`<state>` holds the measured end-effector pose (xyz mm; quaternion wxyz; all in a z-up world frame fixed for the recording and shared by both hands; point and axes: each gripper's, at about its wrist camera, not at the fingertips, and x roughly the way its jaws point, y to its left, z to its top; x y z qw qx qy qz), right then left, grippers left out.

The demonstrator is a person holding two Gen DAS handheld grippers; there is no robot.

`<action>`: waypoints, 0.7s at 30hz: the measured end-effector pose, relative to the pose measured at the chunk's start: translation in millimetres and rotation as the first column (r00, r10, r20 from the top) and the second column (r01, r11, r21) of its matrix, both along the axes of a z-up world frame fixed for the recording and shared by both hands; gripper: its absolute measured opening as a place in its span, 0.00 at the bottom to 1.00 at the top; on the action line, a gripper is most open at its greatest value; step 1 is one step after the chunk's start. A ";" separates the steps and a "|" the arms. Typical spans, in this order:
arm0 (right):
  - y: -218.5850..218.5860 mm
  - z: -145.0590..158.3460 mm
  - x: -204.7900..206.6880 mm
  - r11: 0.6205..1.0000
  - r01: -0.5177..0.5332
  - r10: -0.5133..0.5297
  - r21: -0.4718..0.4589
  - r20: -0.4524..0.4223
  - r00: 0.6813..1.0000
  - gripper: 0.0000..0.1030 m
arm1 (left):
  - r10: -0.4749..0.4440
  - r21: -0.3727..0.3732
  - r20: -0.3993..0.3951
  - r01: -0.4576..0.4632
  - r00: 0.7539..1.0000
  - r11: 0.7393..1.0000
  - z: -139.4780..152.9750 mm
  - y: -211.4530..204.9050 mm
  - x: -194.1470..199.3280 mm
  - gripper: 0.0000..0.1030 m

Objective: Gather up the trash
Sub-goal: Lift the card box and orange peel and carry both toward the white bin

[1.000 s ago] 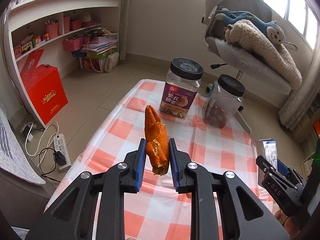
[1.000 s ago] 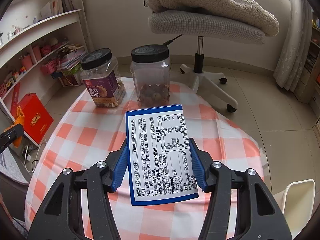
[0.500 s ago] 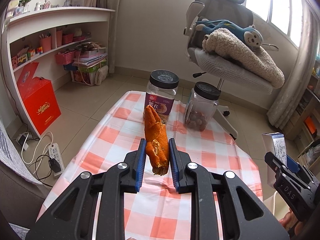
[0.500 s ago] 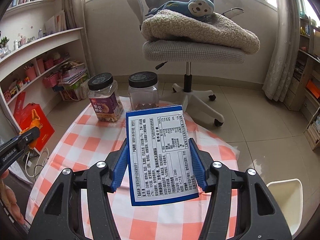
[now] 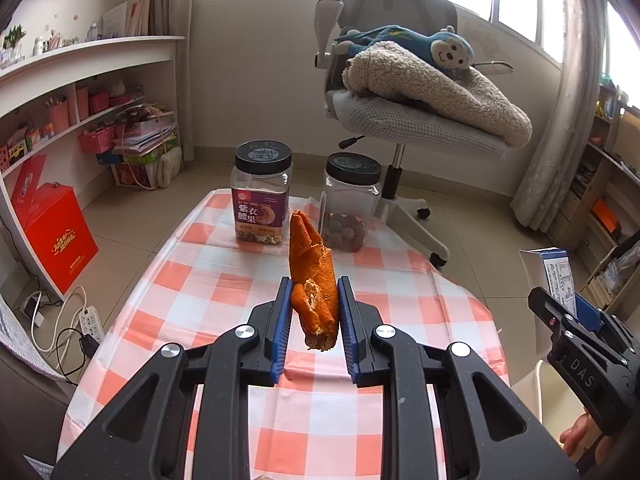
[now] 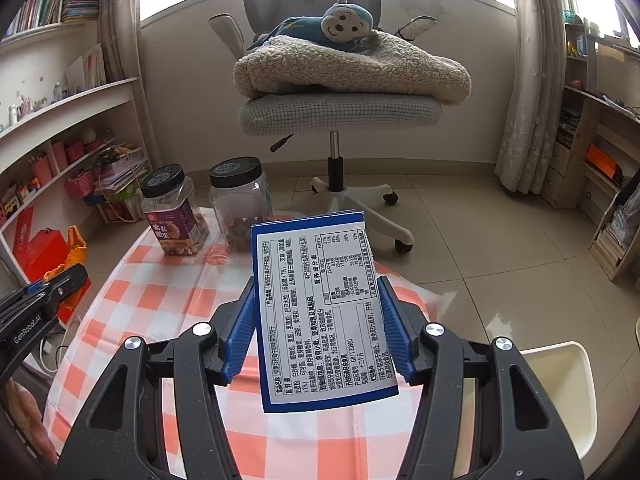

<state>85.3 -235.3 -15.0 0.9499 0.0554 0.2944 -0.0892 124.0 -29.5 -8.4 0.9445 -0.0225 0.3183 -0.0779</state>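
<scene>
While both grippers hang above the checkered table [image 5: 224, 280] | left gripper [image 5: 313, 312] clamps an orange peel [image 5: 312, 280] upright | right gripper [image 6: 318, 320] clamps a blue-edged food box [image 6: 320, 308], label facing the camera.

Orange peel [image 5: 313, 280], blue-bordered white box [image 6: 322, 312], blue-padded black tongs [image 5: 312, 334], orange-and-white checked tablecloth [image 5: 208, 280], 2 black-lidded jars [image 5: 262, 192].

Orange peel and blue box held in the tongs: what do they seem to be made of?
Orange peel: dried citrus rind, judging by the matte, wrinkled orange skin and pale pith at the torn edges. Blue box: apparently thin printed cardboard with a slight sheen; flat panel, crisp edges, a white nutrition label inside a blue border.
</scene>
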 end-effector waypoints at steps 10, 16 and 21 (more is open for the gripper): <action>-34.8 4.5 -22.0 0.998 0.064 -0.064 -0.001 0.005 0.998 0.53 | -0.089 0.011 0.014 0.089 0.996 0.996 0.3 -45.8 -12.8 0.23; -61.2 5.0 -36.6 0.993 0.121 -0.121 -0.009 0.001 0.993 0.54 | -0.141 0.020 0.009 0.141 0.990 0.990 -2.4 -74.9 -20.0 0.23; -87.6 3.5 -50.3 0.983 0.182 -0.182 -0.011 -0.006 0.983 0.54 | -0.192 0.033 0.003 0.192 0.981 0.981 -7.4 -98.7 -26.2 0.23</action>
